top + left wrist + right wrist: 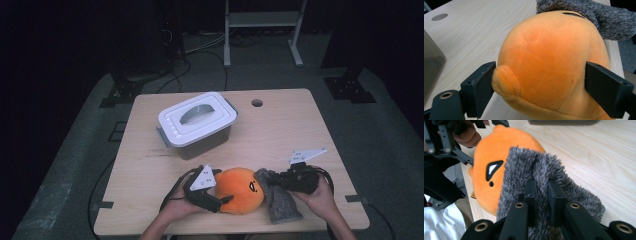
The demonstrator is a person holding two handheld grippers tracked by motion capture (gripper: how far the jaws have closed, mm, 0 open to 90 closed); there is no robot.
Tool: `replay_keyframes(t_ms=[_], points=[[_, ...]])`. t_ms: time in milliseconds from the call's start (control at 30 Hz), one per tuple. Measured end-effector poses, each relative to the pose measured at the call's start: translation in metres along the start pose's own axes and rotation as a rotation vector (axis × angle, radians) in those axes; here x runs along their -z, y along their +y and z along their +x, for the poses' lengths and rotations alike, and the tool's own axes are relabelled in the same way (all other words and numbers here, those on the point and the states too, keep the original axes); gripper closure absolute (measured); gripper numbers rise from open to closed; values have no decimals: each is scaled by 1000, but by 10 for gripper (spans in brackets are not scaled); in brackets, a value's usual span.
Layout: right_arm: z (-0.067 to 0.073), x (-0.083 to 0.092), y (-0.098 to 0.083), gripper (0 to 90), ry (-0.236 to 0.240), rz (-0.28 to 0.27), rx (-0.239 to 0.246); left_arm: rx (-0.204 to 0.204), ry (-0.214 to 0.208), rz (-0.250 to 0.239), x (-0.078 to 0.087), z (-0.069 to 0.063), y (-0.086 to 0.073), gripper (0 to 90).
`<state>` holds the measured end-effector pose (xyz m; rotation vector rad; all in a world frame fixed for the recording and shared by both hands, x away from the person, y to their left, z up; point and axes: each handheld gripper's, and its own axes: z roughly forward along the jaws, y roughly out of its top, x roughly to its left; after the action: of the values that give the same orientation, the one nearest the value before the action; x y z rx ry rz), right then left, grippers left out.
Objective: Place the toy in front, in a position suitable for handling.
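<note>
Between left tongs [539, 82], round orange plush [549, 62]; right tongs [541, 192] pinch fuzzy grey cloth [524, 167].

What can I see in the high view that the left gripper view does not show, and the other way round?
High view alone: the white handled lid on the grey box, both of the person's hands, and the right tongs shut on the grey furry cloth.

Left gripper view alone: close up, the left tongs pressing the orange plush toy from both sides, one pad beside a small nub.

Both share: toy, cloth, wooden table with its round hole.
</note>
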<state>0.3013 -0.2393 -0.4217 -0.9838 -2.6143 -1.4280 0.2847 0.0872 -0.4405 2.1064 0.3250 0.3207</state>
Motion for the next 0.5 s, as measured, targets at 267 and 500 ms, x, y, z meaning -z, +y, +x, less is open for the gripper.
replay_keyframes(t_ms=[267,500], points=[[33,-4,17,785,30,-25,116,17,9,-13,-4,0,4,131],[15,-6,8,785,-5,-13,62,-21,31,-90,7,-2,14,89]])
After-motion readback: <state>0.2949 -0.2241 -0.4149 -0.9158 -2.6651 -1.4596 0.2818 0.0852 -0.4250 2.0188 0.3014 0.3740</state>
